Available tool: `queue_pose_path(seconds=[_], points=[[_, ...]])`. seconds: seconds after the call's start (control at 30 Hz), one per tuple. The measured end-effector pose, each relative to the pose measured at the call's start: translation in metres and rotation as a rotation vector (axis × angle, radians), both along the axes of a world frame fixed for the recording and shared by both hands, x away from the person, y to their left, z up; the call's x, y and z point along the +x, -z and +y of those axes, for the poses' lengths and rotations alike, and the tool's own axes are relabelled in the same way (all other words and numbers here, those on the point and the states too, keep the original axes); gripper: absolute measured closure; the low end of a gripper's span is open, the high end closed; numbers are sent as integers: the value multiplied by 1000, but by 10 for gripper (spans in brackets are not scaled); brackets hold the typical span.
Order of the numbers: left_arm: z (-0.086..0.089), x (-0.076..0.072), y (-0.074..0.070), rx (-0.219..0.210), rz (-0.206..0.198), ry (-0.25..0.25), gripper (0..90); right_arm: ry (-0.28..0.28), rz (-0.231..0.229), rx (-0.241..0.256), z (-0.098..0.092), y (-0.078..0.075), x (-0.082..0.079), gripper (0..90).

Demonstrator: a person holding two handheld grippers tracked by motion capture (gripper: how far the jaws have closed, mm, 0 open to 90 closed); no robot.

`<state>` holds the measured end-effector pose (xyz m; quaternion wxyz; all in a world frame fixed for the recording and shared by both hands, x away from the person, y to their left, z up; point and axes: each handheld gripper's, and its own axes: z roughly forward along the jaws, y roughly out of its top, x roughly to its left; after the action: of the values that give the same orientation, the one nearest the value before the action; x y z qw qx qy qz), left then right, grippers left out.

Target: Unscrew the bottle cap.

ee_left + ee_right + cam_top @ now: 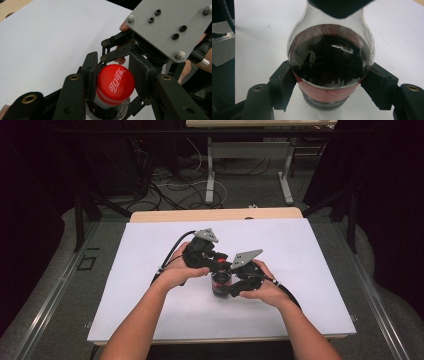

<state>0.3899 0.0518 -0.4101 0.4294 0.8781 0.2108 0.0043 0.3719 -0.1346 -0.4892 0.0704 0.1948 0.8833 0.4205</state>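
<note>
Wooden table, white sheet, cola bottle standing upright

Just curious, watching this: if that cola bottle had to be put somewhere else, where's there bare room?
The white table sheet lies bare left, right and beyond the hands. It is crowded at the middle, where the left gripper and right gripper clamp the bottle.

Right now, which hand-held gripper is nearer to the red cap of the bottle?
Left. The left hand-held gripper clamps the red cap itself; the right hand-held gripper grips the bottle lower, on its body.
</note>
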Motion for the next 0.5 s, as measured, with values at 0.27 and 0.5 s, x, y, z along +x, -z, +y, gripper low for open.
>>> queue_pose_path(seconds=[0.27, 0.5], points=[[-5, -6, -2, 28, -14, -102, 609, 51, -12, 25, 3, 2, 0, 312], [-11, -9, -2, 26, -20, -237, 611, 121, -5, 5, 4, 0, -1, 311]])
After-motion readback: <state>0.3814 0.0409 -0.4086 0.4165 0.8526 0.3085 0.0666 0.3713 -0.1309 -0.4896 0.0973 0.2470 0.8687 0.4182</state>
